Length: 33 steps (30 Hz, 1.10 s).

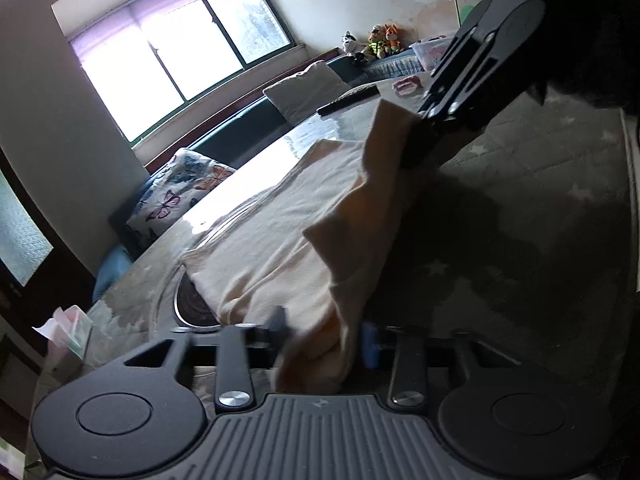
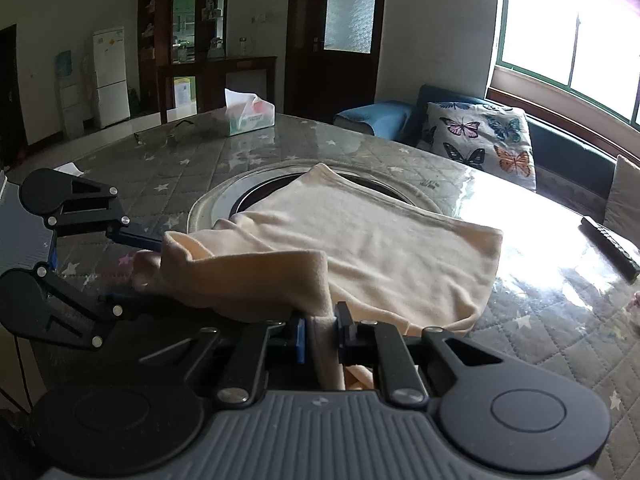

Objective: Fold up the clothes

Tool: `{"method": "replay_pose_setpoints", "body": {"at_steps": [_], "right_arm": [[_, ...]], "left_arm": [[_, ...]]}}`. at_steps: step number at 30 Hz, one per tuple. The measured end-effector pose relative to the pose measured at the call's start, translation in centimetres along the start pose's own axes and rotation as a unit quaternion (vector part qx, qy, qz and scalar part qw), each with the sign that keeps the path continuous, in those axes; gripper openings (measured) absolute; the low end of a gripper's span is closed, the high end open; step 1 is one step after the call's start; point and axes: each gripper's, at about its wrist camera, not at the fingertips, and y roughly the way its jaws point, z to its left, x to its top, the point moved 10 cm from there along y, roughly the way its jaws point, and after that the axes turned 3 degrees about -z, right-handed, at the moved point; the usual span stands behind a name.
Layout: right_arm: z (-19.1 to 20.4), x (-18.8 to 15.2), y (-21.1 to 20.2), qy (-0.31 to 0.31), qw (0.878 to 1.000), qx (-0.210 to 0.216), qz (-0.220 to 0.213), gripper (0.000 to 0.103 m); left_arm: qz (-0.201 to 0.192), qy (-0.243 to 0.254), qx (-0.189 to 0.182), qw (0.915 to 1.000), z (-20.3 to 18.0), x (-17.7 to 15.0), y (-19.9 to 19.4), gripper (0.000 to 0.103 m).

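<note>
Garment [image 2: 360, 252] lengthwise toward window, claws [image 2: 322, 336] gripping edge

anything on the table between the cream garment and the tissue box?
Right wrist view: only the round metal ring set in the table lies between the cream garment and the tissue box.

cream garment [image 2: 360, 248], grey star-print table cover [image 2: 540, 340], butterfly cushion [image 2: 480, 140], perhaps white.

A lived-in home's living and dining room: round the quilt-covered dining table [image 2: 360, 148] stand a window bench with a butterfly cushion [image 2: 480, 140], stuffed toys [image 1: 376, 42], a white fridge [image 2: 110, 76] and a tissue box [image 2: 250, 114].
</note>
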Motion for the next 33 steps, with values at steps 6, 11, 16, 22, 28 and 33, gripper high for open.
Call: {"method": "replay_pose_setpoints", "body": {"at_steps": [6, 11, 16, 22, 28, 33], "right_arm": [[0.3, -0.2, -0.5, 0.008, 1.0, -0.003, -0.01, 0.01], [0.7, -0.1, -2.0, 0.007, 1.0, -0.003, -0.023, 0.01], [2.1, -0.2, -5.6, 0.003, 0.999, 0.01, -0.033, 0.01], [4.4, -0.3, -10.7, -0.004, 0.999, 0.027, -0.043, 0.01], [3.3, 1.6, -10.0, -0.007, 0.998, 0.016, -0.053, 0.01], [0.5, 3.9, -5.8, 0.006, 0.999, 0.006, -0.033, 0.01]], "left_arm": [[-0.004, -0.025, -0.017, 0.9995, 0.5, 0.4, -1.1, 0.008], [-0.014, -0.041, -0.027, 0.9987, 0.4, 1.2, -3.3, 0.008], [-0.032, -0.054, -0.041, 0.9972, -0.2, 2.3, -7.9, 0.008], [-0.05, -0.069, -0.048, 0.9952, -0.7, 3.8, -11.6, 0.008], [-0.049, -0.09, -0.029, 0.9943, 1.8, 5.1, -8.5, 0.008], [-0.037, -0.122, -0.02, 0.9917, 5.1, 6.3, -3.8, 0.007]]}}
